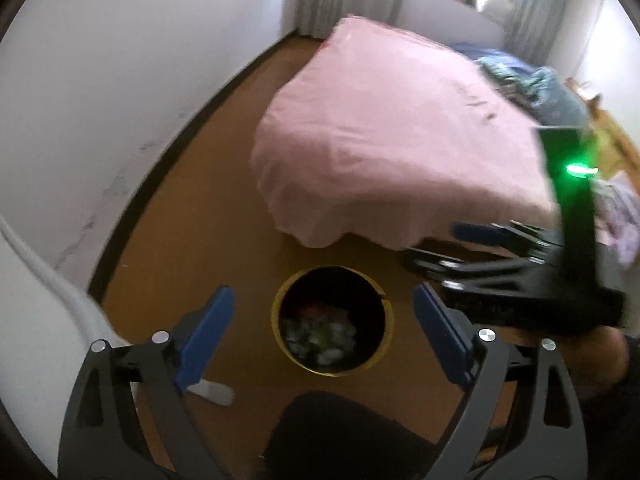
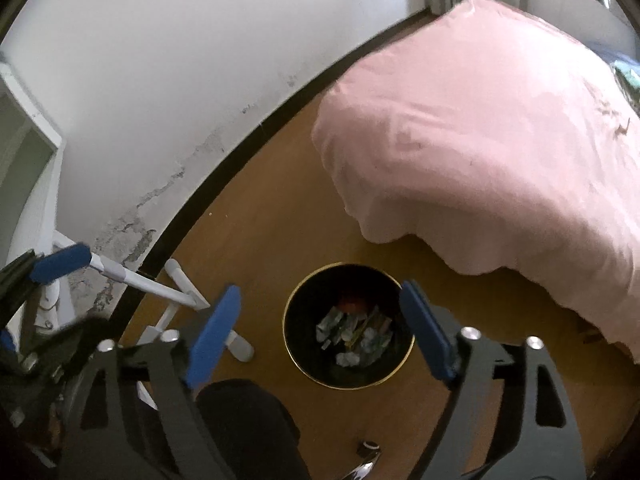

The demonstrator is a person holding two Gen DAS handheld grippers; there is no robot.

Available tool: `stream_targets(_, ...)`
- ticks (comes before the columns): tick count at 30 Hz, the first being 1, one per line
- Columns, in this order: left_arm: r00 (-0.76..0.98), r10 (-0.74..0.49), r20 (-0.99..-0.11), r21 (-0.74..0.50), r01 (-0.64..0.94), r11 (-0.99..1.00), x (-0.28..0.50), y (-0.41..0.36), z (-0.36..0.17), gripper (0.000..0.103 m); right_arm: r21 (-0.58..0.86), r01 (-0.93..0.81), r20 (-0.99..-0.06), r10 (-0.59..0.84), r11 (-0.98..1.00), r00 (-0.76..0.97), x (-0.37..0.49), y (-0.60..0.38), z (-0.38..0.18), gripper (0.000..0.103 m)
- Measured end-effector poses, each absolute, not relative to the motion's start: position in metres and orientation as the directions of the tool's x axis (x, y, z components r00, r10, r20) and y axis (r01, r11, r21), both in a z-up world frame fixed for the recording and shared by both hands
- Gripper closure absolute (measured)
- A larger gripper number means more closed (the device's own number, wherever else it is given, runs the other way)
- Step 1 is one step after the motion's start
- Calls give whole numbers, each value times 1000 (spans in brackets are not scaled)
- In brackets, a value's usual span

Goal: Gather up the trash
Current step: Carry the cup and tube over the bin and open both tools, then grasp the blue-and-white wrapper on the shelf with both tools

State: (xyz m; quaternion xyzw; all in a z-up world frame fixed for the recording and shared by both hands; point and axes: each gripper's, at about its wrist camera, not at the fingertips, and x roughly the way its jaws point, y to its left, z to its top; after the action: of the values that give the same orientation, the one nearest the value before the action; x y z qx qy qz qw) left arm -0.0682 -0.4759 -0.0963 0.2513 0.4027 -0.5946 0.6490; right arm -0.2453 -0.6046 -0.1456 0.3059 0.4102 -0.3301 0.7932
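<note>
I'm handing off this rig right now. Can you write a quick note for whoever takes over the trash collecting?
Left gripper: open, nothing between its fingers, over the bin.
Right gripper: open, empty, also over the bin.
Black trash bin with a yellow rim stands on the wooden floor by the corner of the pink-covered bed. Crumpled paper and wrappers lie at its bottom.
Done: trash is in the bin.
Left: no loose trash shows on the visible floor; small dark specks on the bed cover are too small to identify, so check there.
</note>
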Motion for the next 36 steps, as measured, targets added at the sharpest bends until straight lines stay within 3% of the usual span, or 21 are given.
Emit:
stream_targets(7,138,-646,-751,-43,966,257,-56,-396,-18,9,203,683,-783,-302,702,543,-208,-558,-85,19)
stream_targets(11,282,-643,-712,11,920,391,-19,-322,11,7,225,564,-737,-239,795,632,-168,-511,-51,18)
stream_targets(20,576,-373,-727,77,608,790,95,-116,6,7,235,211,-709,19,949,705,-30,-387,-16,18)
stream_targets(27,670,-200,-715,49,334,941,159,20,3,7,227,-60,-720,209,972,662,79,-269,-7,18)
stream_targets(36,687,-185,-703,9,269,963,260,54,-13,7,265,-234,-709,354,935,610,225,-159,-3,18)
